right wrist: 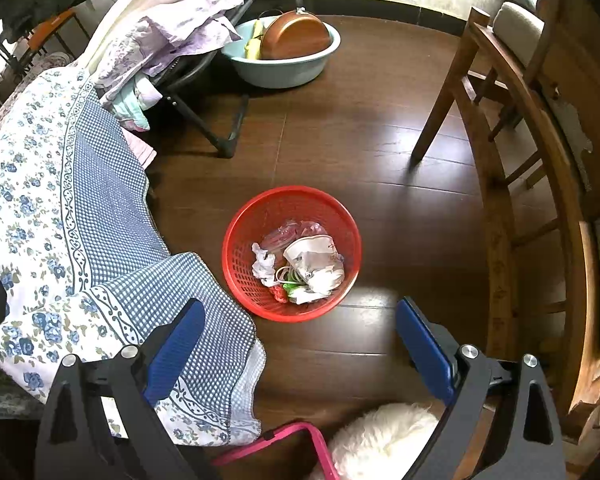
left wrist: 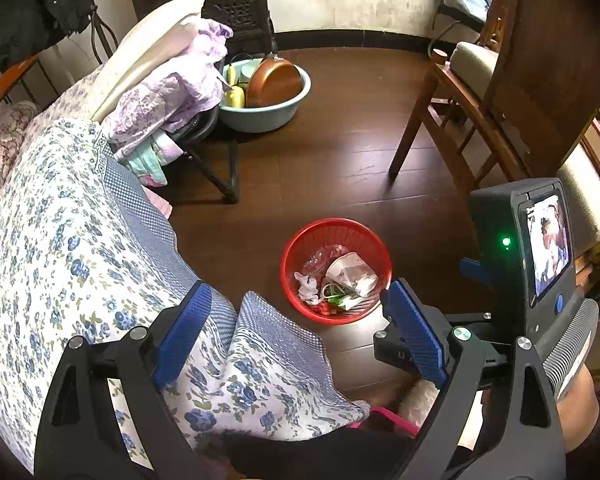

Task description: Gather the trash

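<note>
A red mesh trash basket [left wrist: 300, 240] stands on the dark wooden floor, also in the right wrist view [right wrist: 256, 220]. Inside it lie crumpled white paper [left wrist: 350, 274], clear plastic wrap and small green and red scraps [right wrist: 288, 290]. My left gripper [left wrist: 298, 306] is open and empty, held above the bed's edge and the floor in front of the basket. My right gripper [right wrist: 300, 320] is open and empty, held just short of the basket. The right gripper's body with its screen [left wrist: 540, 248] shows at the right of the left wrist view.
A bed with a blue floral sheet [right wrist: 60, 208] fills the left. A folding chair piled with purple cloth [right wrist: 180, 32] and a teal basin [right wrist: 284, 72] holding a copper pan stand behind. Wooden chairs [right wrist: 500, 128] line the right. A white fluffy thing [right wrist: 380, 436] and pink item lie below.
</note>
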A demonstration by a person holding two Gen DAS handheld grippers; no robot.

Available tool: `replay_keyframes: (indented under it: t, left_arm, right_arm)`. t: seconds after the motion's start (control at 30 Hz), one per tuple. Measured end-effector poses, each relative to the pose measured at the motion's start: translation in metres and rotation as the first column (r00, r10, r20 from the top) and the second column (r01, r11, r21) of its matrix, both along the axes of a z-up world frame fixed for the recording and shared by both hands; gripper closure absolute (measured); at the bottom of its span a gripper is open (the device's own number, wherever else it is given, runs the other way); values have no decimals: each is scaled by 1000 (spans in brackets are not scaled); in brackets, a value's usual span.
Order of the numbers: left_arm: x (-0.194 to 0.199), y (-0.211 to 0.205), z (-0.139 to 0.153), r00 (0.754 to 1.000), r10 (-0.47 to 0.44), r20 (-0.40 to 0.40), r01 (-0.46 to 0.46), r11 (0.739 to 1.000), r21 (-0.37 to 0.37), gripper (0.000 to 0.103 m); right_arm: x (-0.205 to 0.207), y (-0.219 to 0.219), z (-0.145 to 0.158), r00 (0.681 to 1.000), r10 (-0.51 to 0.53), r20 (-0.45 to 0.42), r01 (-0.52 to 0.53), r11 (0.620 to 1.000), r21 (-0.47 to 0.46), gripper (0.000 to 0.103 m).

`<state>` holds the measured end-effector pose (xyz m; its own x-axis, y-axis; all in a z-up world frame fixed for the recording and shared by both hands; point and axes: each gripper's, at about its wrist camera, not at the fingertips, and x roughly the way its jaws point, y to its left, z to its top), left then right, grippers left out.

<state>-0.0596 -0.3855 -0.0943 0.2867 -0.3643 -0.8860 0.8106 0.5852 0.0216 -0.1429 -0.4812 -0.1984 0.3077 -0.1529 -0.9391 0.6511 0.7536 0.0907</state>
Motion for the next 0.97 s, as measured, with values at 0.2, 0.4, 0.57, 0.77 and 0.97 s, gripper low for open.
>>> replay_keyframes:
  t: [0.2,0.4,0.57,0.77,0.97]
  left_arm:
    - [0,-3,-2,1000,-4,-3,4,1000,7,16]
    - [-2,-5,-2,1000,-20,4,20,1000,10,16]
    - [-2,-5,-2,1000,-22,5,22,1000,11,16]
    - [-4,-6,-1,1000,-28,1,28,1000,11,16]
    - [1,-3,-2,1000,-8,-19,8,1000,5,16]
  right_arm:
    - [-1,-5,-4,1000,-7,-1,7,1000,14,9]
    - [0,-5,-7,1000,-6,-5,6,1000,22,9]
    - [0,-5,-9,1000,-11,-4,11,1000,23,9]
    - [1,-6,-10,1000,-10,-6,10,1000,24,9]
    - [1,-4,-10,1000,-10,-10,10,1000,21,9]
